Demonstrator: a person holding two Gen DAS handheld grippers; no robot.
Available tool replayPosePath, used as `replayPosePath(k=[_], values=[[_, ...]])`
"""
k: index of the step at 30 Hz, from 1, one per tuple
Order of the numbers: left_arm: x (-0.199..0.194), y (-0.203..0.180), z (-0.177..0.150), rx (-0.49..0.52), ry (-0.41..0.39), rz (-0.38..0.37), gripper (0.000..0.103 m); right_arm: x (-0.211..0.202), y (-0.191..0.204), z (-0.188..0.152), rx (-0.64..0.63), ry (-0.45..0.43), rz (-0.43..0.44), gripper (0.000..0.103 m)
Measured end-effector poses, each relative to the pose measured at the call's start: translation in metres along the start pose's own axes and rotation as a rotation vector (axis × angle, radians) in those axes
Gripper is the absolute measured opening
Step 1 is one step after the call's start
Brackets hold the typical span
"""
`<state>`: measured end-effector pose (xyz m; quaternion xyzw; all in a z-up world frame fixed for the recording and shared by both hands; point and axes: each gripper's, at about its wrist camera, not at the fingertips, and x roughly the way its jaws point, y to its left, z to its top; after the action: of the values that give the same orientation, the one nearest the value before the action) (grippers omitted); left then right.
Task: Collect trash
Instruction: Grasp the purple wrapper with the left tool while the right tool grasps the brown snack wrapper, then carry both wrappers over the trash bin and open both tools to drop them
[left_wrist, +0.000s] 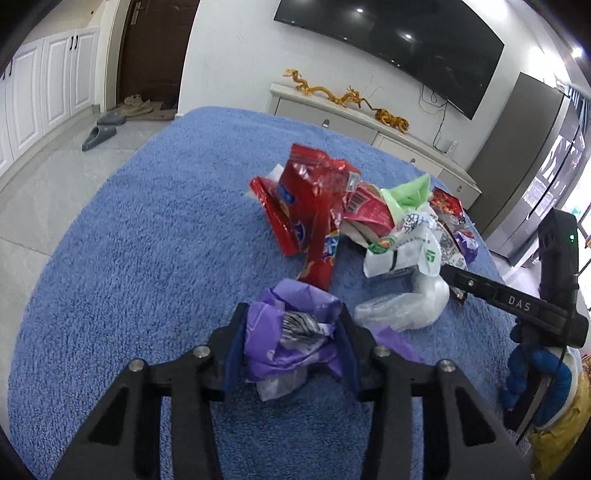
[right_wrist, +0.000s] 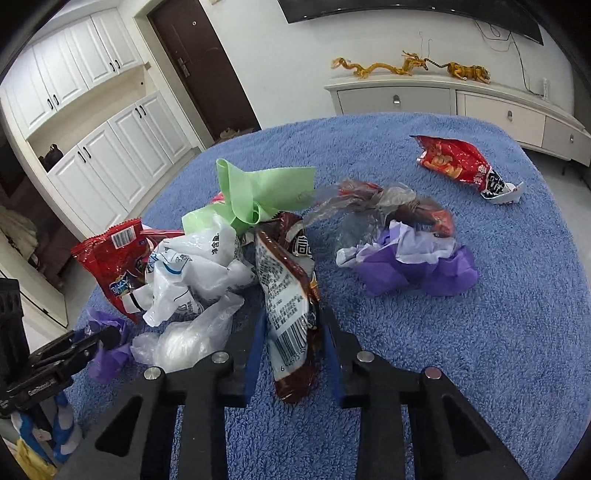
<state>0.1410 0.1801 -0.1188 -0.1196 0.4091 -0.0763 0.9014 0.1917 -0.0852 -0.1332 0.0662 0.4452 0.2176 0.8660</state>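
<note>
Trash lies heaped on a blue fuzzy cloth (left_wrist: 129, 258). My left gripper (left_wrist: 291, 332) is shut on a crumpled purple wrapper (left_wrist: 295, 332), just above the cloth. My right gripper (right_wrist: 291, 332) is shut on a brown snack wrapper with a barcode (right_wrist: 288, 302); it also shows in the left wrist view (left_wrist: 491, 295) at the right of the pile. The pile holds red snack bags (left_wrist: 314, 206), a white plastic bag (right_wrist: 192, 266), a clear bag (right_wrist: 184, 339) and green paper (right_wrist: 255, 188).
On the cloth (right_wrist: 480, 350) lie purple and white tissue paper (right_wrist: 417, 266), a clear crumpled wrapper (right_wrist: 376, 206) and a red snack bag (right_wrist: 461, 162) far right. A white sideboard (right_wrist: 443, 96) stands beyond; white cabinets (right_wrist: 110, 147) at the left.
</note>
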Motion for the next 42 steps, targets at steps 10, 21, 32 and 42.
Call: replayPosePath(k=[10,21,32,42], values=[[-0.049,-0.011,-0.009,0.044,-0.070,0.012,0.038,-0.058,0.002,-0.027,-0.018,-0.034,0.034,0.022],[-0.114,-0.074,-0.002,0.143,-0.176,-0.069,0.038,-0.168,0.002,-0.051,-0.001,-0.229,0.012,0.022],[-0.100,-0.256,-0.007,0.446,-0.115,-0.311,0.038,-0.282,-0.109,-0.130,0.193,-0.394,-0.262,0.022],[-0.031,-0.428,-0.057,0.627,0.094,-0.440,0.038,-0.288,-0.224,-0.230,0.510,-0.333,-0.383,0.022]])
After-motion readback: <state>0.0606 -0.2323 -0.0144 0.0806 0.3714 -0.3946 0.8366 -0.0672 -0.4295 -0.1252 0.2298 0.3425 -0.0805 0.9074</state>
